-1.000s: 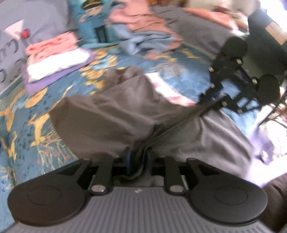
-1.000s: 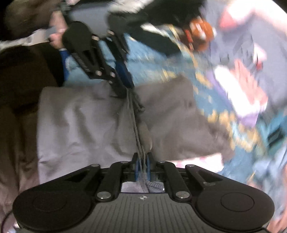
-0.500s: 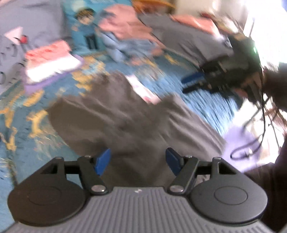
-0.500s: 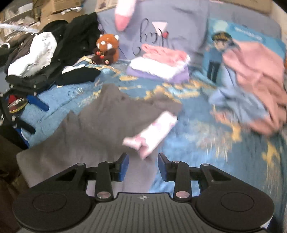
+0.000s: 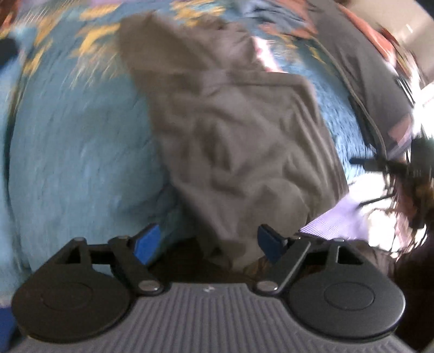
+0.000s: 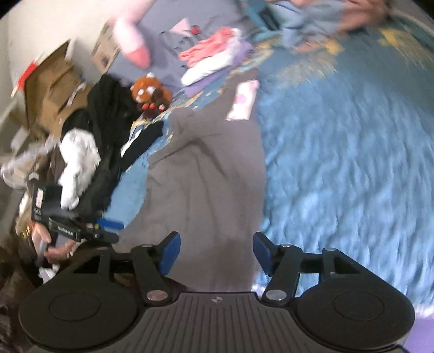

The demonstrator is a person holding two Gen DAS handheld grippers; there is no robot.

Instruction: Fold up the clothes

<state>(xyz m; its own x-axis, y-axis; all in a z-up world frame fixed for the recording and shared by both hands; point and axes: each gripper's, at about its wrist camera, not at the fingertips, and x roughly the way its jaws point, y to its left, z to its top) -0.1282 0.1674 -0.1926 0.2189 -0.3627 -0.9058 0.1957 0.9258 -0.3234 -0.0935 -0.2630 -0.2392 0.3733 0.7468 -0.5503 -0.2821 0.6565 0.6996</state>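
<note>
A grey garment (image 5: 233, 141) lies wrinkled and lengthwise on the blue bedspread (image 5: 81, 163); it also shows in the right wrist view (image 6: 217, 173). My left gripper (image 5: 210, 244) is open and empty, just above the garment's near end. My right gripper (image 6: 214, 252) is open and empty over the garment's near edge. The left gripper also shows from outside in the right wrist view (image 6: 108, 230), at the garment's left side.
A small pink-white cloth (image 6: 242, 100) lies at the garment's far end. A folded stack of pink, white and purple clothes (image 6: 214, 62) sits beyond it. A red plush toy (image 6: 150, 93), dark clothes (image 6: 108, 141) and cardboard boxes (image 6: 51, 87) crowd the left. Unfolded clothes (image 6: 320, 16) lie at the far right.
Both grippers were shut on the grey garment a second ago, then opened and let it drop flat. Since then both have swung down closer to its near end.
</note>
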